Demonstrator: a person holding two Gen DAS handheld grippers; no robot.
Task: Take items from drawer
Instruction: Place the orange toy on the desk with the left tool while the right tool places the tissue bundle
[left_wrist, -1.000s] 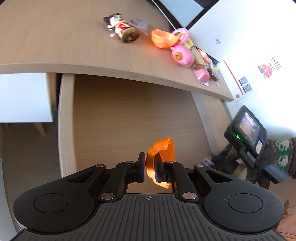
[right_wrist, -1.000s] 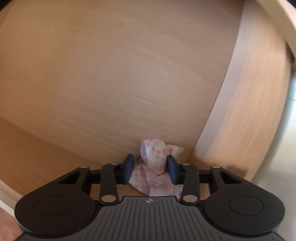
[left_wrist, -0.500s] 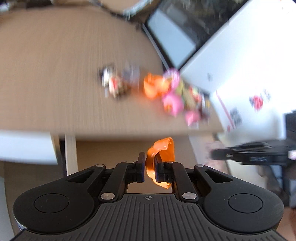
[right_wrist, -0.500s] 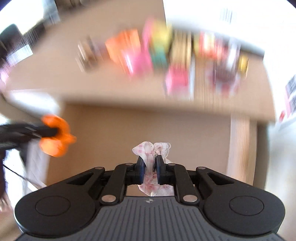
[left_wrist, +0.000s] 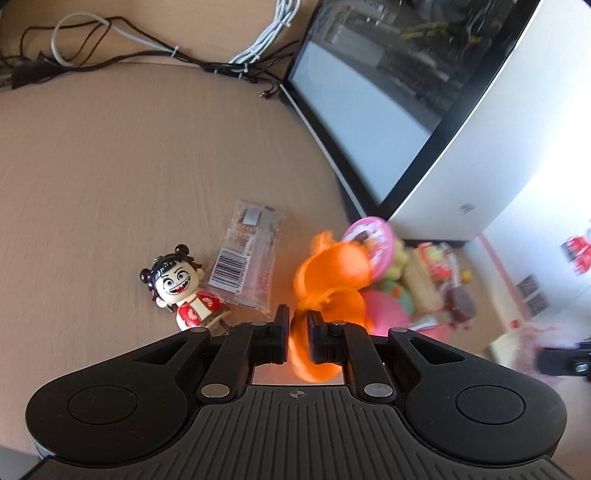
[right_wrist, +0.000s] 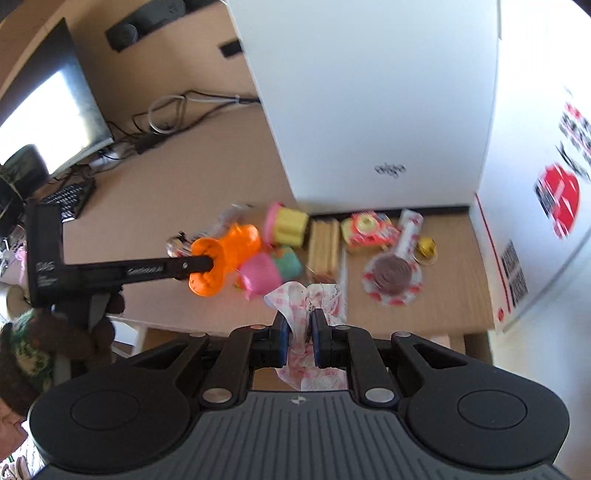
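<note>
Orange plastic sits pinched between the jaws of our left gripper (left_wrist: 296, 332): an orange toy (left_wrist: 314, 354), lifted above the wooden desk (left_wrist: 110, 177). Our right gripper (right_wrist: 298, 338) has its jaws pressed tight on a pink-checked wrapper (right_wrist: 301, 299), also up over the desk edge. Just past the left fingers stand a small figurine (left_wrist: 181, 291) and a clear snack packet (left_wrist: 247, 254); beside them lies a heap of pink, yellow and green toys (right_wrist: 280, 251). Farther back are a white box (right_wrist: 369, 103), a monitor (left_wrist: 388, 92) and tangled cables (left_wrist: 110, 48).
</note>
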